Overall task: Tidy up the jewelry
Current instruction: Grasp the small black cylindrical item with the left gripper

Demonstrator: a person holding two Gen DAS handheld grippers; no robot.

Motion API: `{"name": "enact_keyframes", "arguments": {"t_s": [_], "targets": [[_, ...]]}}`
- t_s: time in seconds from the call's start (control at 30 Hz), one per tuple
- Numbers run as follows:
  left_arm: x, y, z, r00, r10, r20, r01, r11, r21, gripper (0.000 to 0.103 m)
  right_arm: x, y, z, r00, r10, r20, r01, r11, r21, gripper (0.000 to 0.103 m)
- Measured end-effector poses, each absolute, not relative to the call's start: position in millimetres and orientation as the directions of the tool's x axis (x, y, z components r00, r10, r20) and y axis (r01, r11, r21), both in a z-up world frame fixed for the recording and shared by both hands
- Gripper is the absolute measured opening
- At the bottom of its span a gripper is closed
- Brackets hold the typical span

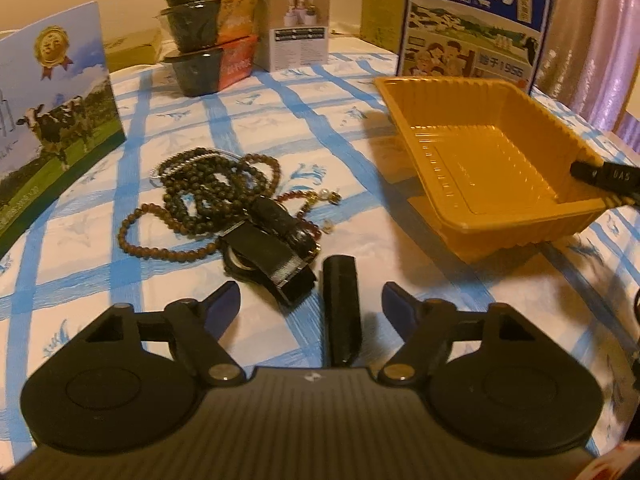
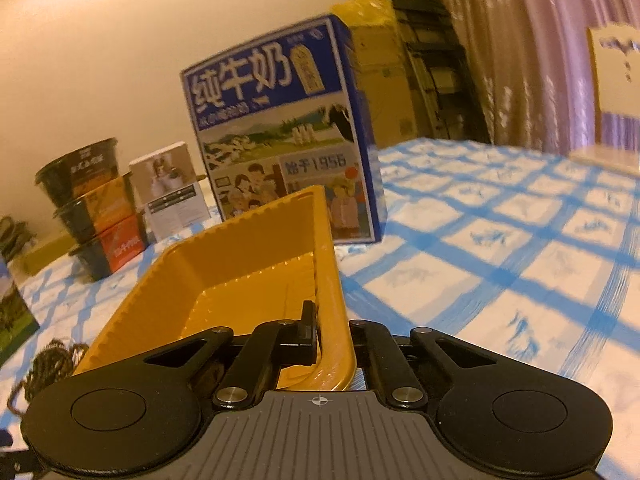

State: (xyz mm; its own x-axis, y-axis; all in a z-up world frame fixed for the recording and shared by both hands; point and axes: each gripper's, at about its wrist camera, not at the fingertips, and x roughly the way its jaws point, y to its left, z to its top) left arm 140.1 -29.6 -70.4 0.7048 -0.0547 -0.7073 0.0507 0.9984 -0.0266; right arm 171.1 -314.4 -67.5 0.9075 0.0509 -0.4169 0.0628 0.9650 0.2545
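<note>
Milk carton (image 1: 476, 20) stands just behind yellow tray (image 1: 480, 208)

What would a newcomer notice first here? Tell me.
The yellow tray on the blue-checked tablecloth, its wall pinched by the right hand-held gripper. Left of it lies a tangle of bead necklaces, just ahead of the open left hand-held gripper. A blue milk carton stands behind.
</note>
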Motion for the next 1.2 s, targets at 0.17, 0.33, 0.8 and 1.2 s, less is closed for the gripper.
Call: {"name": "enact_keyframes", "arguments": {"t_s": [0.17,0.33,0.8,1.2], "targets": [[141,-33,-73,0.694,-0.09,-0.714,0.088,0.995,-0.04,0.053,158,-321,-57,0.901,0.064,-0.43,0.034,0.976,0.216,0.005],[144,-37,-74,0.678,-0.102,-0.728,0.098,0.994,-0.048,0.045,151,-322,-51,0.893,0.068,-0.445,0.023,0.98,0.196,0.005],[144,-44,-83,0.664,-0.08,-0.743,0.081,0.996,-0.035,0.019,139,-323,-43,0.896,0.119,-0.427,-0.041,0.981,0.188,0.005],[130,-39,-55,0.706,-0.134,-0.695,0.073,0.99,-0.117,0.019,132,-316,-40,0.903,0.106,-0.416,-0.058,0.99,0.126,0.005]]}}
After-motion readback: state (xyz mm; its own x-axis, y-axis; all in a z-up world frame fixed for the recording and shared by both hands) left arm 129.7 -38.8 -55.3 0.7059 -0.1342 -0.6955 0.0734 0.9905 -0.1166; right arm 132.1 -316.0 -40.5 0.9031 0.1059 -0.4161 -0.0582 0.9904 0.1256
